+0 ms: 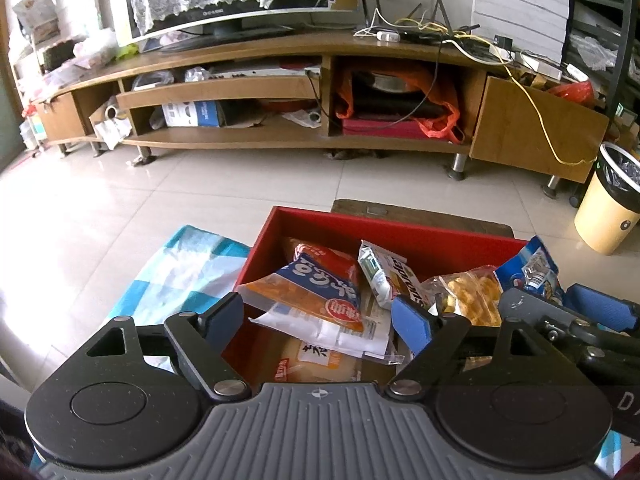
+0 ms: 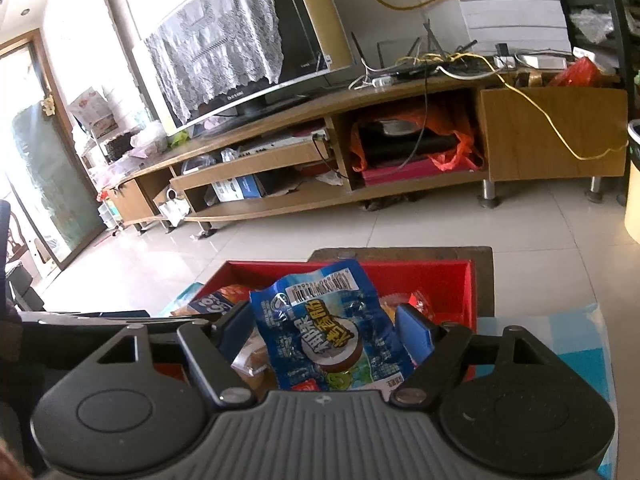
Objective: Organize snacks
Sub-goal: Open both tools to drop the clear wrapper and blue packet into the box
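At the left, a blue and white checked cloth is seen on the surface. Beside it, a red rectangular box is filled with snack packets. The left gripper is held open above an orange and blue packet. The right gripper is also open, with a blue crinkled foil snack packet lying loose between its fingers.
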